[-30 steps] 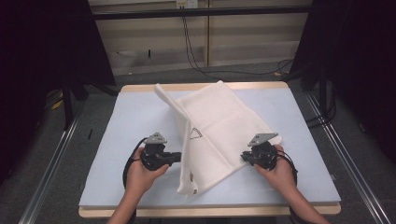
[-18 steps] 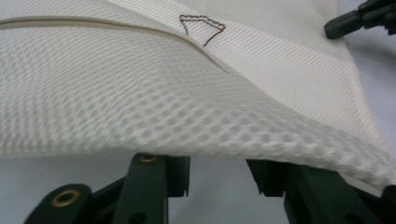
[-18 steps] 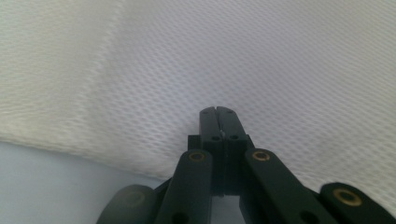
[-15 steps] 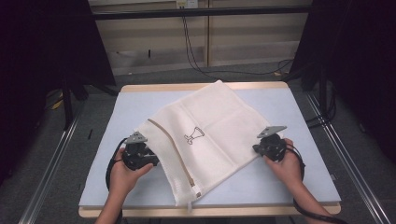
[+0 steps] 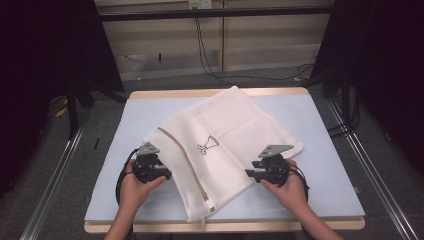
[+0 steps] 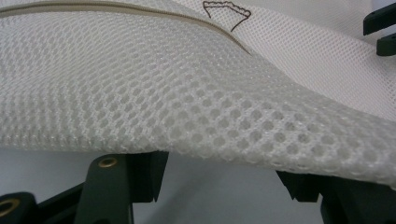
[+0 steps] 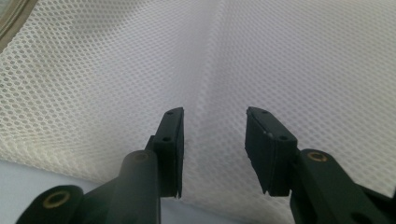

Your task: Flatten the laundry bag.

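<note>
High view: white mesh bag [image 5: 225, 145] spread flat and askew on the pale blue table [image 5: 330, 130], one corner near the far edge, another near the near edge; tan zip [image 5: 182, 159] running along the bag's left part, small dark logo [image 5: 207, 145] near its middle. Left gripper [image 5: 161, 172] held at the bag's left edge, right gripper [image 5: 251, 173] at its lower right edge, well apart, bag between them. Left gripper view: mesh bag [image 6: 196, 93] draped in a raised fold just ahead of and above the two black jaws, zip [image 6: 116, 7] and logo [image 6: 224, 11] across the top, bare table below the fold; jaws parted wide, just been opening, pads clear of the cloth, nothing pinched; tips of the other gripper at the top right corner. Right gripper view: bag [image 7: 280, 60] lying flat ahead of the jaws, a faint crease running away up the middle, strip of table at the bottom left; jaws moderately apart, just been opening, mesh seen through the gap, no cloth clamped between the pads.
</note>
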